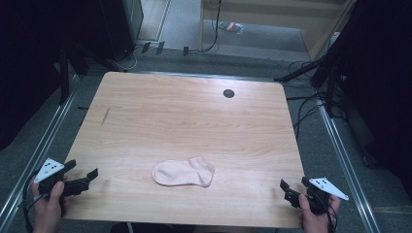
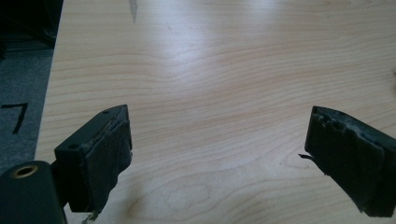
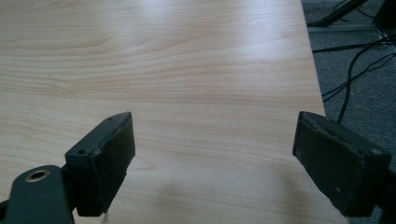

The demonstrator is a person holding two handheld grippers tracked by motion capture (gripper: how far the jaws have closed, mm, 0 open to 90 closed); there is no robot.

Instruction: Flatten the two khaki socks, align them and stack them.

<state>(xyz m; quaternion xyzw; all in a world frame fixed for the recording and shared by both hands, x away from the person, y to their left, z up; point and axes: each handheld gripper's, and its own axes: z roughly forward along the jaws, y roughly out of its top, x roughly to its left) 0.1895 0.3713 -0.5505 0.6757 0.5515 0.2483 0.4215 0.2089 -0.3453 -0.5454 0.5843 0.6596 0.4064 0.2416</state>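
Note:
A pale pink ankle sock point(image 1: 183, 172) lies flat on the wooden table point(image 1: 184, 116), near the front edge and about midway across. My left gripper point(image 1: 81, 169) is held at the table's front left corner, well left of the sock, open and empty. In the left gripper view its jaws stand wide apart over bare wood, the left gripper point(image 2: 217, 133) holding nothing. My right gripper point(image 1: 294, 183) is at the front right corner, open and empty. The right gripper view shows the right gripper point(image 3: 212, 135) with jaws spread over the table's right edge.
A small dark round hole point(image 1: 229, 93) sits in the table's far right part. A short dark mark point(image 1: 106, 115) is on the left side. Cables point(image 1: 311, 104) and stand legs lie on the grey floor to the right; metal rails run along both sides.

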